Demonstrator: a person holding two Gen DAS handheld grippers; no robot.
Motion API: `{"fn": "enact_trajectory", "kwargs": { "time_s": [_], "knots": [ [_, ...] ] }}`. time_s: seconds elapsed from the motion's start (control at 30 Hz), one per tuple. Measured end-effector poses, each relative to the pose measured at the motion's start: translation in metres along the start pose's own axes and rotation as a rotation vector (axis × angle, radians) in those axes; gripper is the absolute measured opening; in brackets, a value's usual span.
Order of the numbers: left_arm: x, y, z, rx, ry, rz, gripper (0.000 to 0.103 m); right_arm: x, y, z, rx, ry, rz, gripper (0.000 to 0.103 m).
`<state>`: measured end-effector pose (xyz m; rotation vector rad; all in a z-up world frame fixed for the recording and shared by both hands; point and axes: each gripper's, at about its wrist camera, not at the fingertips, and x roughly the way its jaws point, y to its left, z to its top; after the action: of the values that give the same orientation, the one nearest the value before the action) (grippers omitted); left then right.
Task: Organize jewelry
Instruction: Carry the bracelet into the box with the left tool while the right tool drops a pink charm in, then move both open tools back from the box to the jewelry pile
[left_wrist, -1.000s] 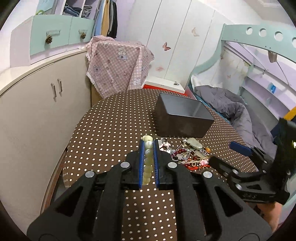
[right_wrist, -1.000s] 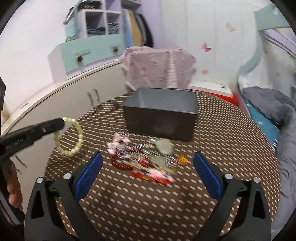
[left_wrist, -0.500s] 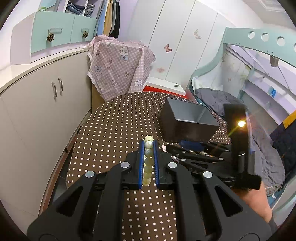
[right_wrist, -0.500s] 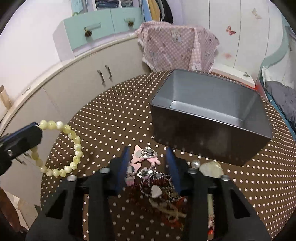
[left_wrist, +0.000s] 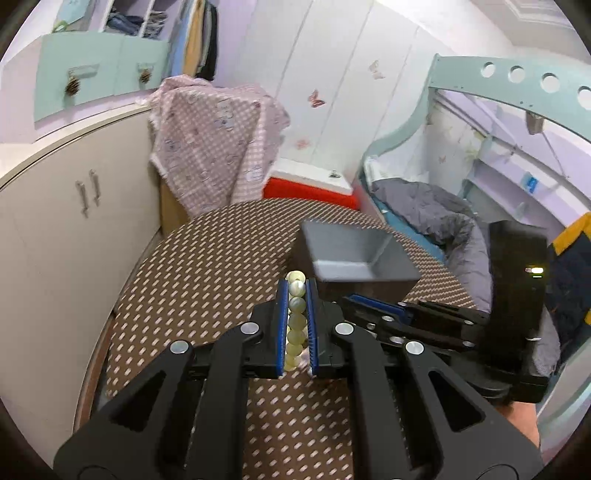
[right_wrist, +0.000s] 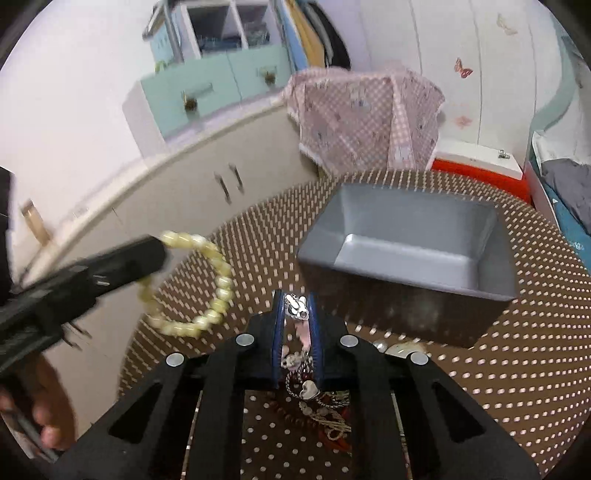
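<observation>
My left gripper (left_wrist: 295, 286) is shut on a pale green bead bracelet (left_wrist: 296, 325), held above the dotted brown table (left_wrist: 207, 266). In the right wrist view the bracelet (right_wrist: 218, 284) hangs as a loop from the left gripper (right_wrist: 160, 249). My right gripper (right_wrist: 297, 295) is closing its jaws, and a silver and pink jewelry piece (right_wrist: 299, 310) sits between its blue pads at the top of the tangled jewelry pile (right_wrist: 317, 406). An open grey box (right_wrist: 388, 314) stands just beyond. In the left wrist view, the right gripper (left_wrist: 354, 299) lies low in front of the box (left_wrist: 354, 258).
A cream cupboard (left_wrist: 74, 206) curves along the left. A pink checked cloth (left_wrist: 218, 140) drapes behind the table, with a red and white box (left_wrist: 310, 188) next to it. A bed with a grey duvet (left_wrist: 424, 206) is on the right. A hand (right_wrist: 44, 406) holds the left gripper.
The right gripper came forward and down onto the jewelry pile and its wide jaws closed around a silver and pink piece. The left gripper shifted with the bracelet still in it.
</observation>
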<state>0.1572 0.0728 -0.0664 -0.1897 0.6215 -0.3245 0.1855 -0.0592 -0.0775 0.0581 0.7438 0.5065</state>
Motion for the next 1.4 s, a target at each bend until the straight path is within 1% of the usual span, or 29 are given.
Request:
{"fn": "enact_trajectory", "kwargs": {
  "time_s": [0.07, 0.1, 0.23, 0.3, 0.4, 0.5, 0.53, 0.63, 0.8, 0.9, 0.93, 0.97, 1.0, 1.03, 1.07, 1.17, 1.2, 1.3, 1.4],
  "knots": [
    [0.004, -0.011, 0.011, 0.024, -0.019, -0.008, 0.010, -0.019, -0.008, 0.009, 0.019, -0.049, 0.002, 0.011],
    [0.007, -0.018, 0.018, 0.036, -0.034, -0.027, 0.010, -0.026, -0.012, 0.014, 0.025, -0.071, -0.007, 0.011],
    [0.021, -0.036, 0.040, 0.048, -0.056, -0.091, 0.010, -0.038, -0.035, 0.027, 0.052, -0.101, -0.051, 0.011],
    [0.035, -0.045, 0.048, 0.056, -0.049, -0.104, 0.010, -0.038, -0.049, 0.032, 0.074, -0.103, -0.067, 0.011],
    [0.063, -0.054, 0.050, 0.069, -0.002, -0.092, 0.010, -0.029, -0.067, 0.034, 0.095, -0.079, -0.094, 0.011],
    [0.090, -0.058, 0.045, 0.083, 0.066, -0.074, 0.010, -0.016, -0.078, 0.033, 0.111, -0.049, -0.100, 0.011],
    [0.099, -0.058, 0.041, 0.075, 0.097, -0.081, 0.010, -0.015, -0.080, 0.032, 0.113, -0.042, -0.100, 0.011],
    [0.112, -0.055, 0.035, 0.062, 0.149, -0.093, 0.010, -0.009, -0.083, 0.029, 0.117, -0.026, -0.096, 0.011],
    [0.115, -0.051, 0.034, 0.052, 0.163, -0.066, 0.010, -0.005, -0.085, 0.024, 0.128, -0.022, -0.084, 0.012],
    [0.114, -0.050, 0.035, 0.055, 0.162, -0.041, 0.012, -0.007, -0.086, 0.022, 0.139, -0.027, -0.085, 0.016],
    [0.113, -0.050, 0.035, 0.062, 0.161, -0.030, 0.022, -0.008, -0.087, 0.021, 0.143, -0.031, -0.085, 0.017],
    [0.110, -0.049, 0.036, 0.062, 0.153, -0.020, 0.048, -0.010, -0.087, 0.021, 0.144, -0.035, -0.081, 0.017],
    [0.106, -0.048, 0.036, 0.060, 0.136, -0.006, 0.065, -0.012, -0.086, 0.021, 0.143, -0.041, -0.084, 0.023],
    [0.101, -0.048, 0.037, 0.058, 0.108, 0.005, 0.073, -0.014, -0.086, 0.021, 0.143, -0.046, -0.088, 0.027],
    [0.095, -0.049, 0.037, 0.060, 0.085, 0.010, 0.073, -0.018, -0.086, 0.020, 0.145, -0.055, -0.093, 0.033],
    [0.076, -0.048, 0.038, 0.088, 0.052, 0.042, 0.073, -0.032, -0.083, 0.018, 0.149, -0.085, -0.108, 0.038],
    [0.071, -0.048, 0.037, 0.099, 0.038, 0.054, 0.073, -0.039, -0.081, 0.017, 0.146, -0.099, -0.114, 0.043],
    [0.045, -0.045, 0.032, 0.126, -0.010, 0.091, 0.073, -0.058, -0.073, 0.011, 0.128, -0.141, -0.135, 0.047],
    [0.027, -0.042, 0.026, 0.139, -0.042, 0.124, 0.073, -0.073, -0.064, 0.001, 0.104, -0.168, -0.166, 0.050]
  ]
}}
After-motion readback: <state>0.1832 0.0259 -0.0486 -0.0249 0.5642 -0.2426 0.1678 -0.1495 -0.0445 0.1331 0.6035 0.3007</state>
